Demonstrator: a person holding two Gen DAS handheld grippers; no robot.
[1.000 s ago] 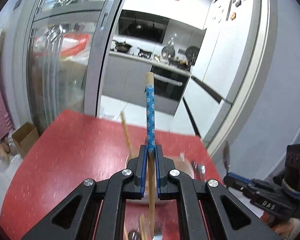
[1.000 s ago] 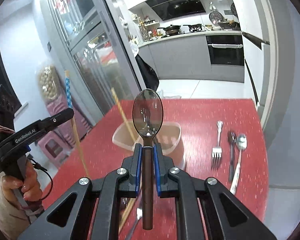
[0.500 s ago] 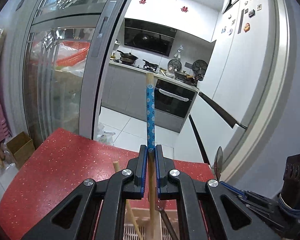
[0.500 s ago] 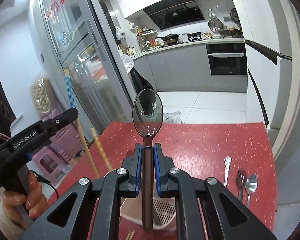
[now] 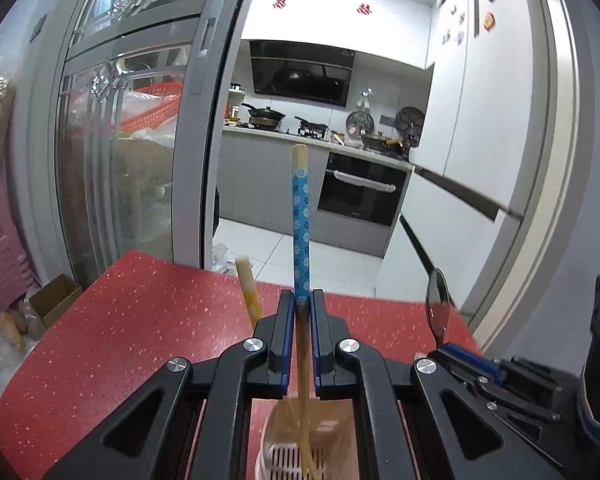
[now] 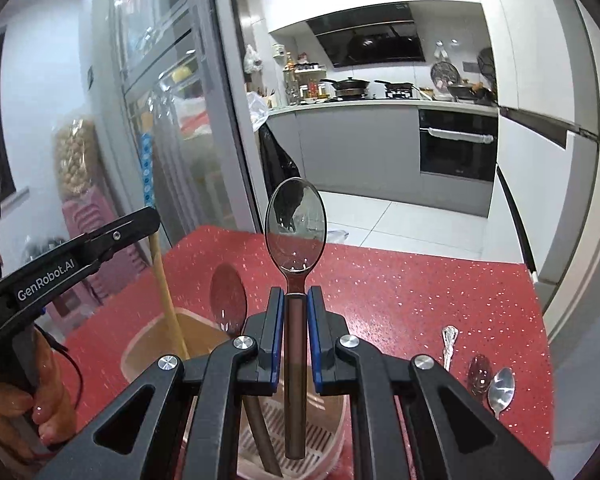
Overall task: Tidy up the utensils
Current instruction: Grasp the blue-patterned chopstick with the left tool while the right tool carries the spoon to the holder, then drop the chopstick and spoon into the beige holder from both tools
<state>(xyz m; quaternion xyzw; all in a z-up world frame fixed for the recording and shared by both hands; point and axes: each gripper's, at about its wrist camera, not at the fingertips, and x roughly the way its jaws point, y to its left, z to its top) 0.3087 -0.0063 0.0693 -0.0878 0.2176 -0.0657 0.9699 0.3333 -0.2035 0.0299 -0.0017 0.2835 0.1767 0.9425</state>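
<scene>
Grippers are hovering above the utensil holder (image 6: 188, 332): left gripper (image 5: 300, 312) clamping a blue-patterned chopstick (image 5: 301, 220), right gripper (image 6: 296, 308) clamping a spoon (image 6: 295, 232).

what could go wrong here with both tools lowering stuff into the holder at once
1. The left tool grips the blue chopstick and the right tool the spoon, both over one holder; they could bump each other.
2. A second spoon and a chopstick already stand inside, so the incoming handles may snag on them.
3. The long utensils lean, so the holder might tip.
</scene>
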